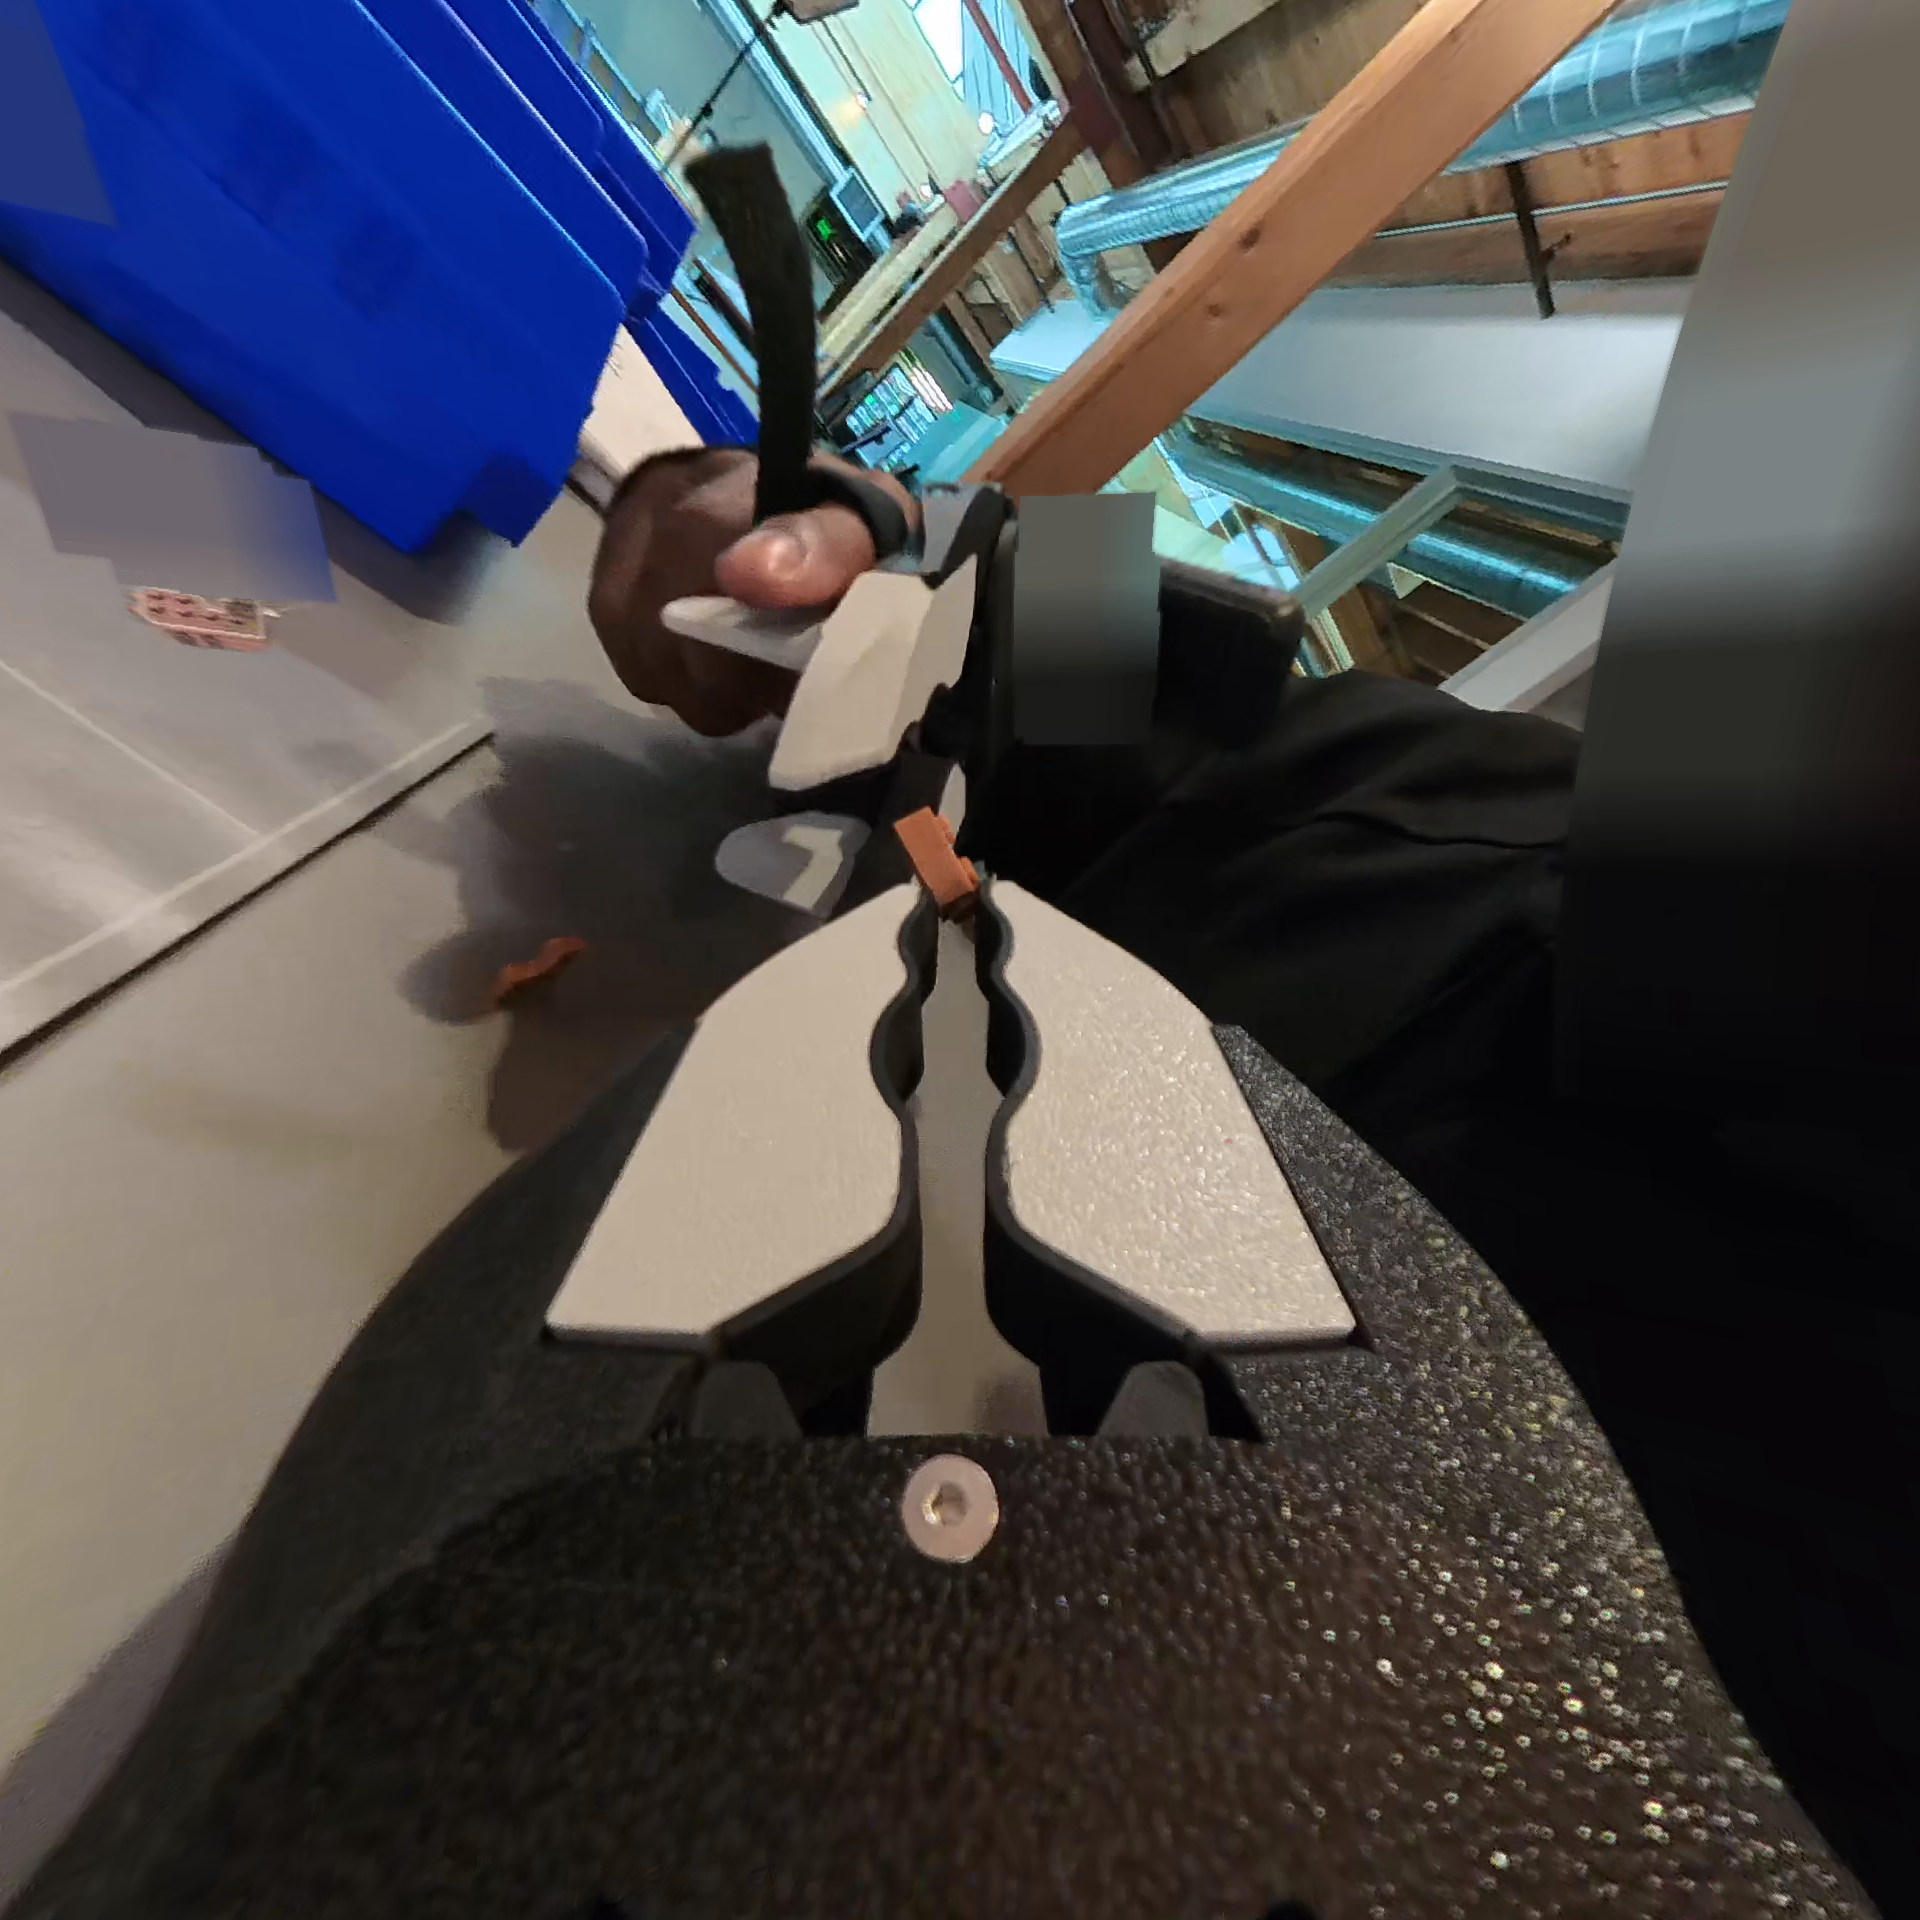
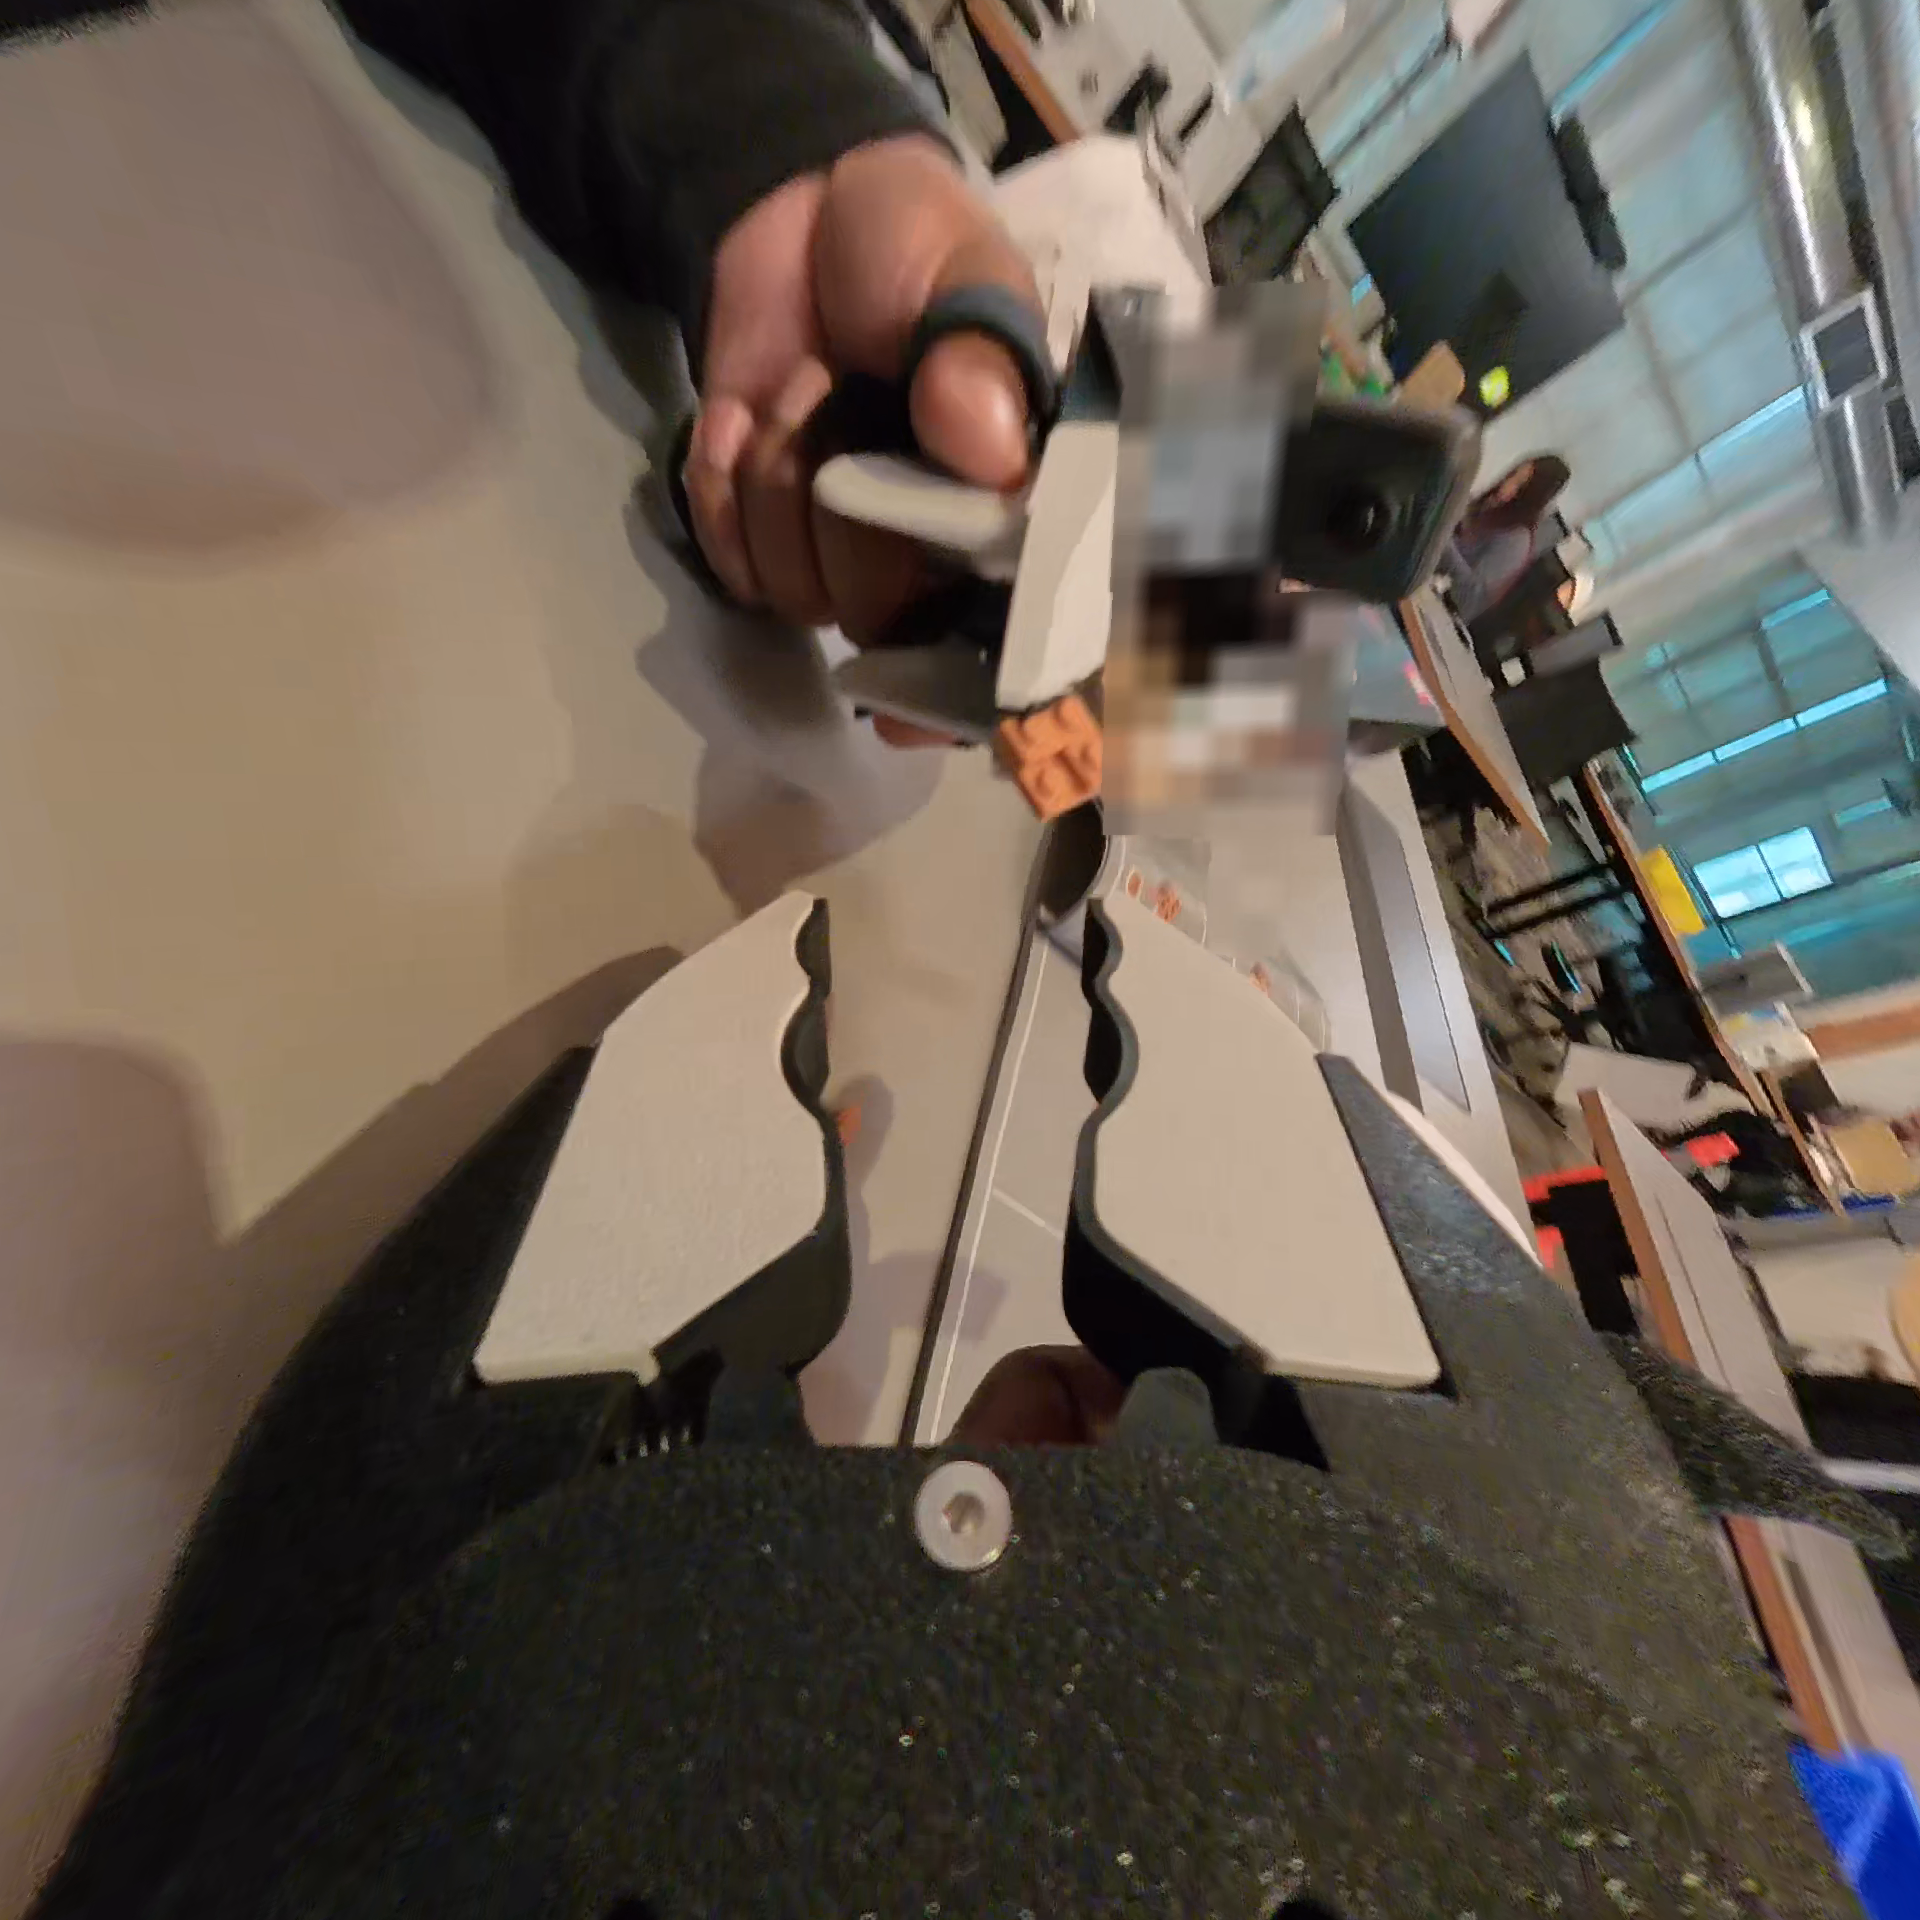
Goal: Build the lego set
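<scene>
My left gripper point(image 1: 951, 914), fingers narrowed onto an orange brick point(image 1: 940, 857), faces my right gripper point(image 2: 956, 935), fingers wide and bare; a second orange piece point(image 1: 535, 966) lies on the surface point(image 1: 208, 1143).

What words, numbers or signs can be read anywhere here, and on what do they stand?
None can be read.
Pink card on the table: too blurred.
Green lit sign far back: too small.
Sheet with orange marks: blurred.

The right hand-held gripper point(image 2: 956, 935) stands open, facing the left hand-held gripper point(image 2: 1039, 717) pinching an orange brick point(image 2: 1049, 764).
</scene>
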Available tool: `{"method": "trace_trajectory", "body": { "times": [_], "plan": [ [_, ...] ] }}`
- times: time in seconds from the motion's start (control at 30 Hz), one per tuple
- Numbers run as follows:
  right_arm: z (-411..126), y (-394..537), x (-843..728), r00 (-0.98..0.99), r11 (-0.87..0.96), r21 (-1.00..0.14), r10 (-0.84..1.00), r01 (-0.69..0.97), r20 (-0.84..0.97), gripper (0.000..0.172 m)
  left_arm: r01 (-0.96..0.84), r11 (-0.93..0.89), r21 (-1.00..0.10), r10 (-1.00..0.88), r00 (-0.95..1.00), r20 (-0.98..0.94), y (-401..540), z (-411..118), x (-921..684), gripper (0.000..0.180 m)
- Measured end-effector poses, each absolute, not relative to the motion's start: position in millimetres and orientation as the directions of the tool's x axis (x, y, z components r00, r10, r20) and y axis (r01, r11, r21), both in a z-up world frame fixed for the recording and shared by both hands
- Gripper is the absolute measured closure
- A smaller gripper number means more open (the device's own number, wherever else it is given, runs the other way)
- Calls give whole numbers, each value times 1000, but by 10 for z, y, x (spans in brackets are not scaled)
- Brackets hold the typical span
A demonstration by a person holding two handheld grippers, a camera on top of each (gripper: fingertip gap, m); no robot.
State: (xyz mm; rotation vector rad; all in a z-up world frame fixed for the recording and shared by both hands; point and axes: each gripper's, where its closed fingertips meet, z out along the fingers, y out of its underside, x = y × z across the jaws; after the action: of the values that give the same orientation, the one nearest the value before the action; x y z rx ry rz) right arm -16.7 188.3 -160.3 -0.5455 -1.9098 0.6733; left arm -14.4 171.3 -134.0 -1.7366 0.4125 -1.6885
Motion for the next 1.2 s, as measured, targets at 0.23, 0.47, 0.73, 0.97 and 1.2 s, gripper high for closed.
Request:
{"method": "trace_trajectory", "body": {
  "times": [0.23, 0.47, 0.73, 0.97, 1.2],
  "plan": [
    [-1407, 1746, -123, -467, 703, -709, 609, -55, 641, 127, 132, -759, -638, -640, 35, 768, 1555, -1355, -28, 175],
    [-1412, 1602, -105, -513, 707, -701, 570, -91, 641, 134, 65, -762, -644, -644, 29, 764, 1473, -1402, 48, 175],
    [-1452, 1647, -146, -490, 651, -759, 662, 2, 567, 153, 85, -739, -668, -666, 55, 744, 1517, -1394, 11, 173],
    [-1482, 1823, -203, -402, 415, -886, 861, 205, 310, 154, 115, -574, -811, -758, 298, 580, 1770, -1407, -176, 160],
    [-1496, 1915, -270, -300, 183, -919, 951, 349, 75, 154, 19, -376, -927, -818, 463, 341, 1859, -1368, -229, 157]
  ]
}}
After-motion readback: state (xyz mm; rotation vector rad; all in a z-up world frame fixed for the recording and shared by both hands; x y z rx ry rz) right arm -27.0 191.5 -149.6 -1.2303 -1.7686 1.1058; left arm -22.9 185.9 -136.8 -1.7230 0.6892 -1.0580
